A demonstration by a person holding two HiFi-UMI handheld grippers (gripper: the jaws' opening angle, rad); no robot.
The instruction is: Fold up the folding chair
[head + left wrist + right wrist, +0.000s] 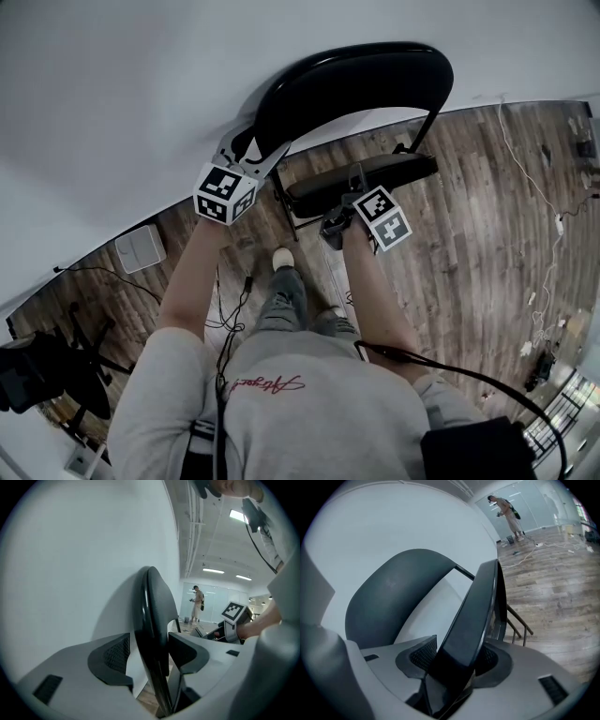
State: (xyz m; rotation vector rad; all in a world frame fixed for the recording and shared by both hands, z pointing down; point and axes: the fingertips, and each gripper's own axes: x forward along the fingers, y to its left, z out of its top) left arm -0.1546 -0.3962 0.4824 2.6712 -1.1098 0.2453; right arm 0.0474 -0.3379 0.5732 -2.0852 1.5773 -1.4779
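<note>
Folding chair (375,84): one, standing on the wood floor (469,234) close to the white wall (112,94), its back to the wall and its front toward the person. Its one backrest (157,616) runs side to side along the wall. Its one seat (473,616) is swung up steeply, nearly on edge. There are two grippers. The left gripper (149,656) has its jaws released, with the backrest's left edge between them. The right gripper (457,660) has its jaws clasped on the seat's front edge.
</note>
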